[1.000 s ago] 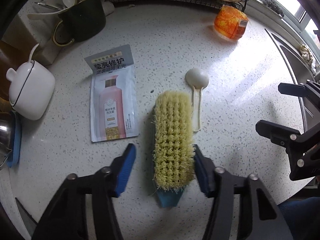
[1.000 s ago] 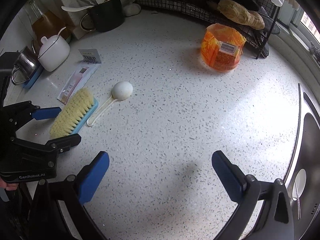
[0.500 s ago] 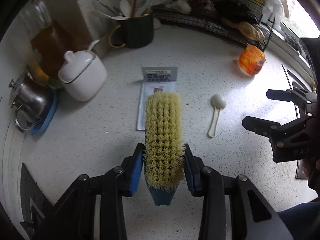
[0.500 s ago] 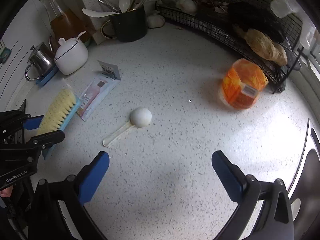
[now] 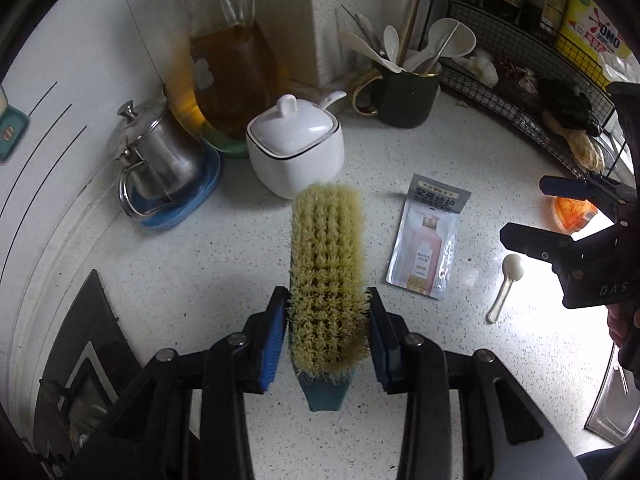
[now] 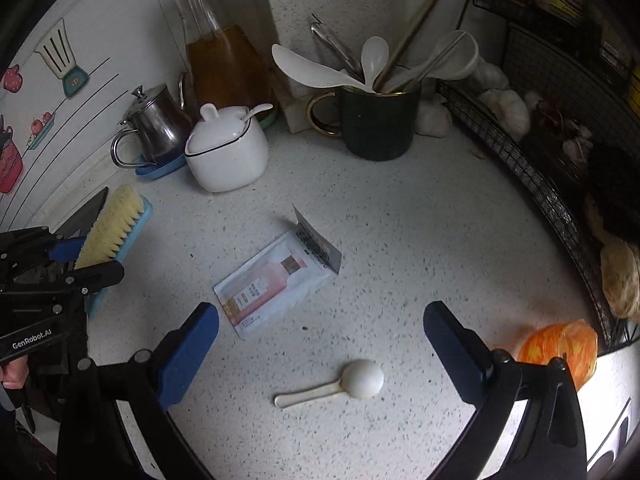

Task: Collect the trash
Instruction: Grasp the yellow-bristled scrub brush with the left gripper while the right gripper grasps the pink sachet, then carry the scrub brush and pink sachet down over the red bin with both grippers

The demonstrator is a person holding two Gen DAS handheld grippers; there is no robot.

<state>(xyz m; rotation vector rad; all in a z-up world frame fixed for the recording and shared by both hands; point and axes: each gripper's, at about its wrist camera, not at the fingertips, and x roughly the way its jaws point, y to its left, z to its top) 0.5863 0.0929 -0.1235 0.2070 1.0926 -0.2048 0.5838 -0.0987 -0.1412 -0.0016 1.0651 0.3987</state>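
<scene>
Here, at the left, the left gripper is clamped on a scrub brush, bristles up; its blue base is mostly hidden beneath them. Further right, the shampoo sachet lies flat on the speckled counter, its print too small to read. The right gripper hangs spread wide and empty above a white scoop. The orange wrapper sits half hidden behind its finger.
</scene>
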